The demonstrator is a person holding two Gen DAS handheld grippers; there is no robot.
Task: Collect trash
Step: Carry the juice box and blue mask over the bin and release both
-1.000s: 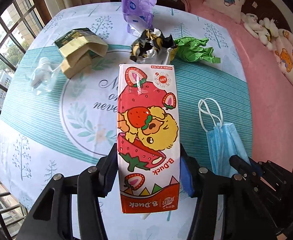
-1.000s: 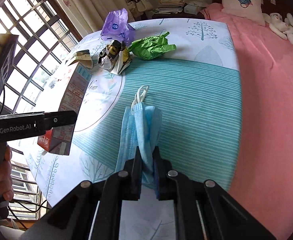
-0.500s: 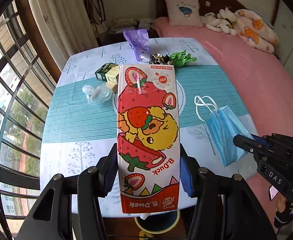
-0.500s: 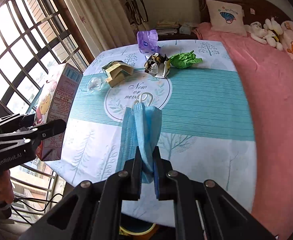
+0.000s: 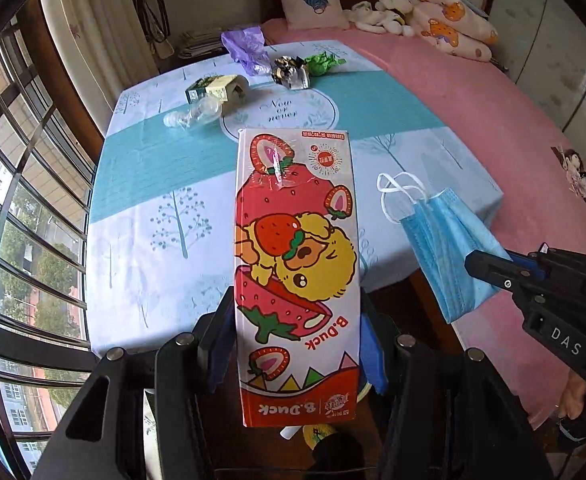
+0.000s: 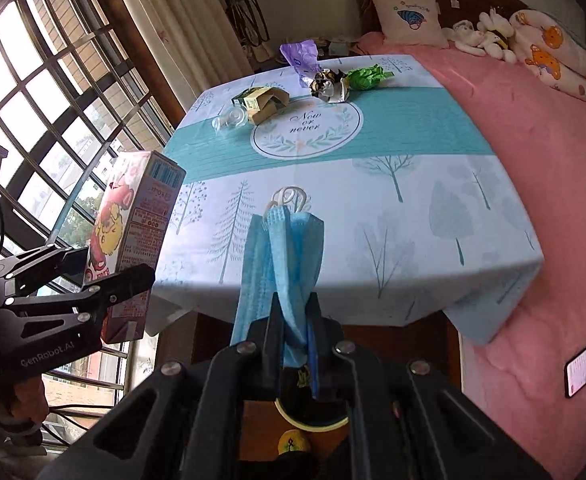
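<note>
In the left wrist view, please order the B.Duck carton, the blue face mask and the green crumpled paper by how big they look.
1. B.Duck carton, largest, though it is closest to the camera, which enlarges it.
2. Blue face mask.
3. Green crumpled paper, smallest, but farthest away on the table.

Bin (image 6: pixel 313 420) rim, perhaps, behind gripper

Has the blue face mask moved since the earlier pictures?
Yes. The blue face mask, clamped in the right gripper, has come back off the table; it now hangs past its near edge.
</note>
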